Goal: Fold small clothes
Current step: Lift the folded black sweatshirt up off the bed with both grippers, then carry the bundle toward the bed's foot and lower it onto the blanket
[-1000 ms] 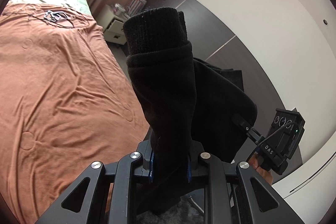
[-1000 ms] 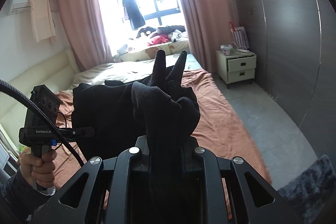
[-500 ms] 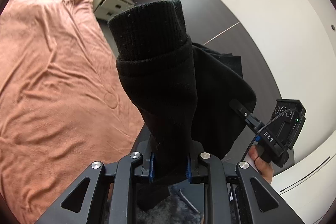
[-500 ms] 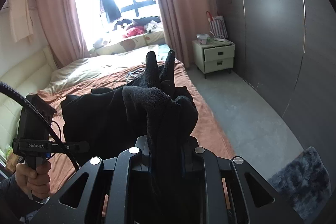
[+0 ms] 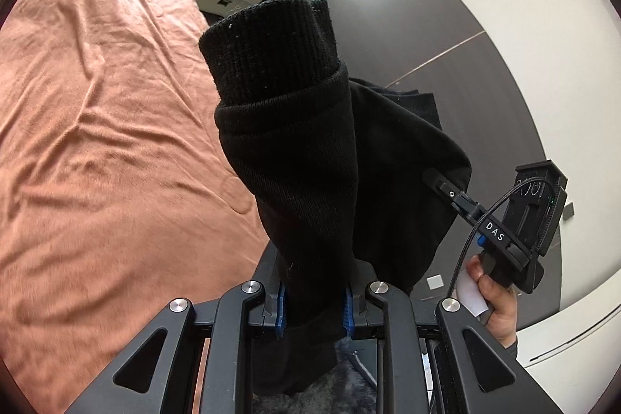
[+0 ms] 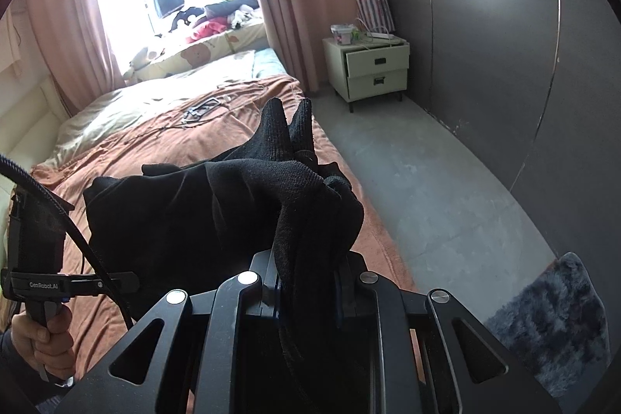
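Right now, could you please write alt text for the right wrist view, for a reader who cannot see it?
The right tongs are shut on a black garment, held up over a bed with a brown cover. At far left, a hand holds the left tongs' handle; a white nightstand stands beyond.

Both the left gripper (image 5: 314,305) and right gripper (image 6: 306,293) are apparently clamped, raised.

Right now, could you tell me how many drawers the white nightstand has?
2: an upper drawer and a lower drawer, stacked in the nightstand beside the bed.
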